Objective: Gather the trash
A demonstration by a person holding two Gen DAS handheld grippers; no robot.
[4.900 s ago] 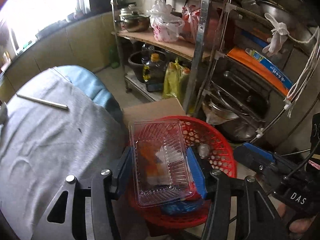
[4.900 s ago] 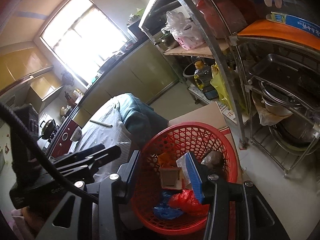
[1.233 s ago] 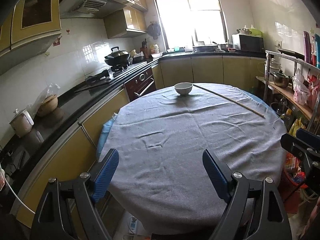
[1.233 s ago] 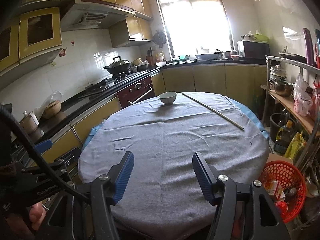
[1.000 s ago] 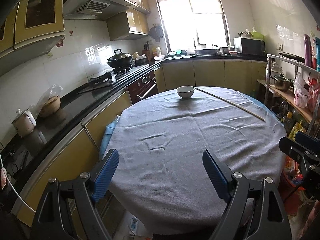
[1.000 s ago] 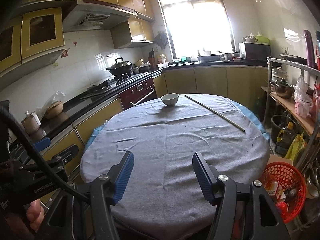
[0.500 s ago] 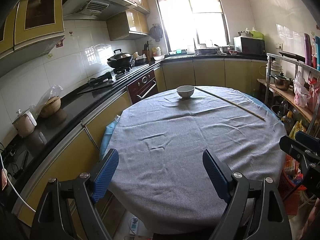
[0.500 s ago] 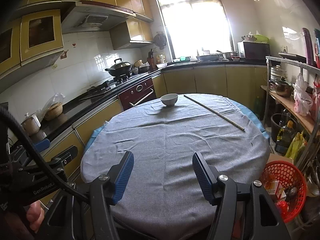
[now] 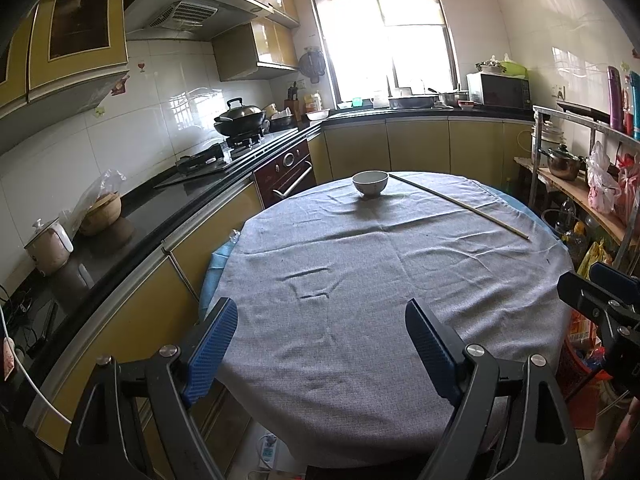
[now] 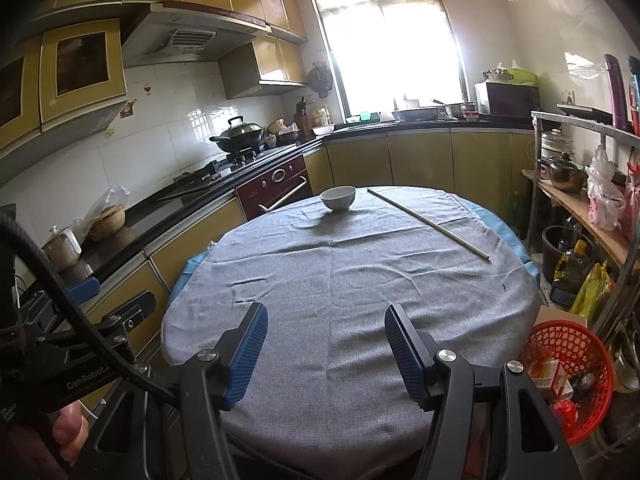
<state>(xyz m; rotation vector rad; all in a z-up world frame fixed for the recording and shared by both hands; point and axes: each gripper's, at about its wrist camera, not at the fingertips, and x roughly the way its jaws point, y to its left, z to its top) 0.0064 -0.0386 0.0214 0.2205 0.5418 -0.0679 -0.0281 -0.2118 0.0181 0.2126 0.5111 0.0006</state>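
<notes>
Hovering over the near edge of the tabletop (image 9: 360,280), both pairs of my fingers are spread wide and grasp nothing: the left fingers (image 9: 318,354) and the right fingers (image 10: 326,354) have only grey cloth between their blue pads; the trash already sits in the red basket (image 10: 570,376), low and to the right of my right fingers, beside the tabletop. Far ahead of both pairs stand a white bowl (image 9: 370,183) and a long thin stick (image 10: 428,222), well apart from me; I see no loose trash on the cloth. My worry is mistaking these for rubbish: a careless reach could tip the bowl off the far edge, or snag the cloth and drag everything; the stick could roll away if nudged.
</notes>
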